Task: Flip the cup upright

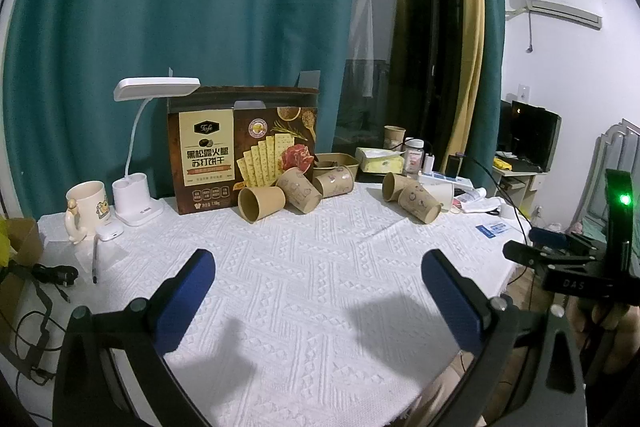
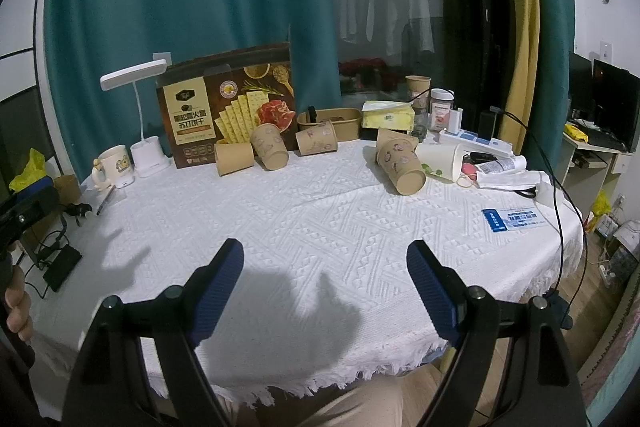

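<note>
The left gripper (image 1: 318, 267) is held wide open, nothing btwn its blue pads (image 1: 200, 277), low over the white tablecloth (image 1: 320, 287) near the front edge. The right gripper (image 2: 325, 263) is likewise spread open & empty, over the same cloth; its body is also seen at the right edge of the left wrist view, green LED lit.

Well beyond both grippers, brown paper cups are seen lying tipped on their sides along the far part of the table. On the left side, a plain cup (image 1: 260, 203) lies w/ its mouth toward the camera, just in front of the cracker box (image 1: 244, 147). Beside it a printed cup (image 1: 299, 189) is tilted, and a third cup (image 1: 334, 181) lies touching or nearly touching it. On the right side, a printed cup (image 2: 400, 165) lies w/ its base toward the camera, another cup (image 2: 394, 139) behind it, and a white cup (image 2: 440, 157) on its side just beside it.

Further left, a white desk lamp (image 1: 138, 147) and a cream mug (image 1: 86, 205) stand upright. At the back, a tissue box (image 2: 387, 115) and a brown tray (image 2: 330, 123) are seen; teal curtain (image 1: 180, 7) behind.
</note>
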